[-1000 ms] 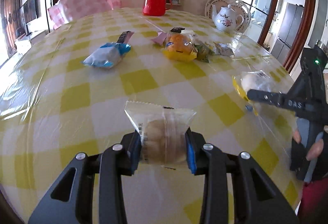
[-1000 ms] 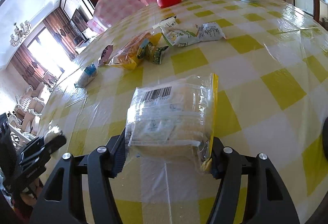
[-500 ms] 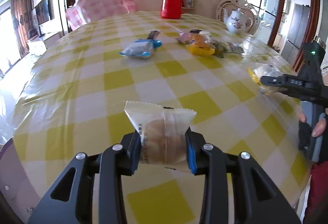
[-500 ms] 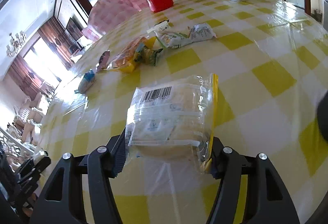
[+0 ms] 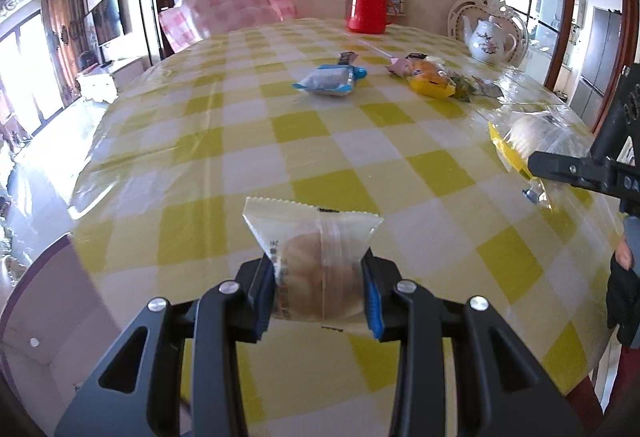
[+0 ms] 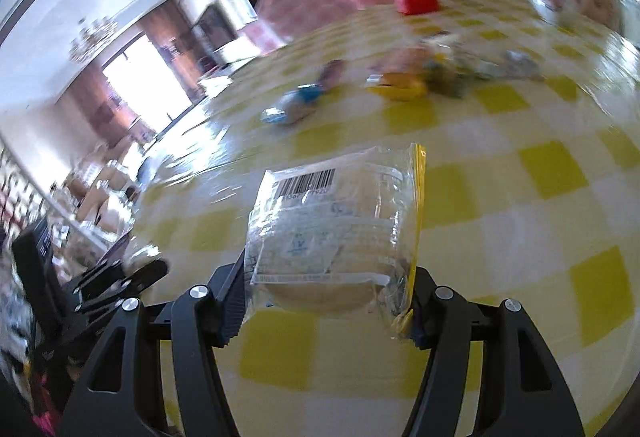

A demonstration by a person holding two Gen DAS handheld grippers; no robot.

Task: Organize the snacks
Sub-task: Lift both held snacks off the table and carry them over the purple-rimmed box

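Note:
My left gripper [image 5: 318, 295] is shut on a small clear-wrapped round pastry [image 5: 316, 265], held above the near edge of the yellow-checked table [image 5: 280, 125]. My right gripper [image 6: 326, 301] is shut on a larger clear packet with a barcode and a yellow edge [image 6: 340, 225]; the left wrist view has that packet [image 5: 528, 141] at the right, in the other gripper's black fingers [image 5: 560, 169]. Farther back lie a blue snack bag [image 5: 330, 80] and a heap of snacks with a yellow pack [image 5: 432, 81]. The right wrist view is blurred.
A red thermos [image 5: 368, 3] and a white floral teapot [image 5: 488, 41] stand at the table's far side. A pink checked cushion [image 5: 224, 9] sits behind the table at left. A gloved hand [image 5: 624, 277] shows at the right edge. The floor [image 5: 44, 297] shows at lower left.
Both grippers have drawn back from the snack heap toward the near table edge, each keeping its packet. The table edge and floor have come into the left wrist view.

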